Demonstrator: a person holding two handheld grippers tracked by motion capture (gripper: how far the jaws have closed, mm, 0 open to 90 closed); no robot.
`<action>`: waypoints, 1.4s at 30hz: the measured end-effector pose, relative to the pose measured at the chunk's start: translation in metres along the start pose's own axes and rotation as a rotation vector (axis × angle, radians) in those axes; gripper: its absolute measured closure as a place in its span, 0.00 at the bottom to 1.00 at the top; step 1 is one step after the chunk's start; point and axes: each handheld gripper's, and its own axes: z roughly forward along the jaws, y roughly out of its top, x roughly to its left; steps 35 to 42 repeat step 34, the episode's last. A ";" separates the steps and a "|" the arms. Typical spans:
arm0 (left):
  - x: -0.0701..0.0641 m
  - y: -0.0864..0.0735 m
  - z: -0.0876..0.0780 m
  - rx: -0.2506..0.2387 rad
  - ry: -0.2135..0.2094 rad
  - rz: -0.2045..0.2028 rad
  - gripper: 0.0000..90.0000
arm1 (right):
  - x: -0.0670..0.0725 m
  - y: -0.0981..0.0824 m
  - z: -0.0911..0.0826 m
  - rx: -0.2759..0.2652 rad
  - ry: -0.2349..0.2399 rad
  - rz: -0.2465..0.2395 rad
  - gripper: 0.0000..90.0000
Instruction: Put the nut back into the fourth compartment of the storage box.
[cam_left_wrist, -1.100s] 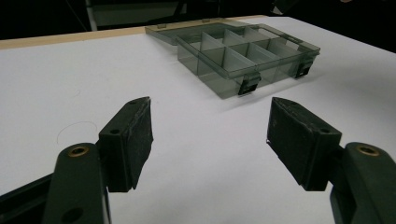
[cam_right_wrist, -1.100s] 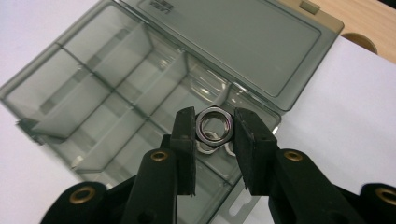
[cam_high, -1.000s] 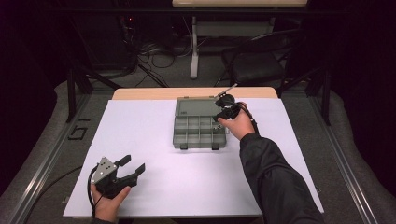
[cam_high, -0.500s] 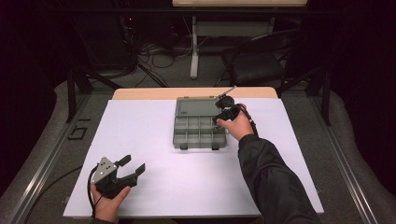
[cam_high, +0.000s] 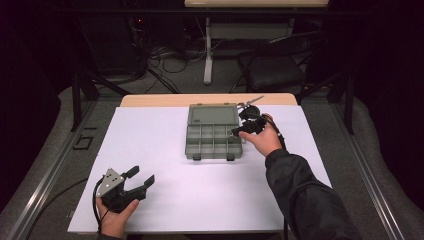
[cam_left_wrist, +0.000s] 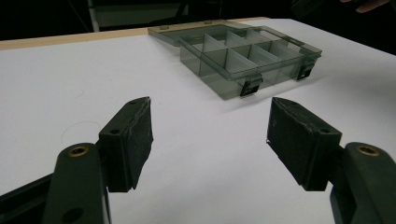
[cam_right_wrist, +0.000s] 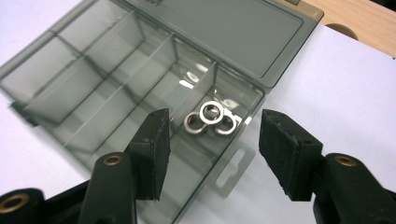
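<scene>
At frame centre, the open compartment box (cam_high: 212, 133) sits on the white worktop (cam_high: 165, 150). The right hand-held gripper (cam_right_wrist: 212, 149) hovers, jaws apart, over its metal rings (cam_right_wrist: 210, 119); the left hand-held gripper (cam_high: 131, 181), lower left, gapes empty.

The compartment box (cam_right_wrist: 140, 70) is smoky translucent plastic with a glossy lid, holding shiny metal washers (cam_right_wrist: 210, 116), on a matt white sheet (cam_high: 165, 150) over a pale wooden tabletop (cam_high: 160, 100); both grippers' pads (cam_left_wrist: 140, 135) look rough black.

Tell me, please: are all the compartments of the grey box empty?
No: in the right gripper view, a few metal rings lie together in one corner compartment of the open organizer box, just ahead of the open right tongs.
</scene>
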 end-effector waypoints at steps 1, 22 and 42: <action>0.000 0.000 0.000 0.000 -0.001 0.000 0.35 | 0.001 -0.002 -0.005 0.006 0.002 -0.010 0.47; -0.001 0.000 0.000 -0.001 0.002 -0.002 0.35 | 0.025 -0.082 -0.066 -0.145 0.048 -0.020 0.47; -0.001 0.000 0.000 0.001 0.006 -0.003 0.35 | 0.039 -0.146 -0.074 -0.209 0.033 0.039 0.46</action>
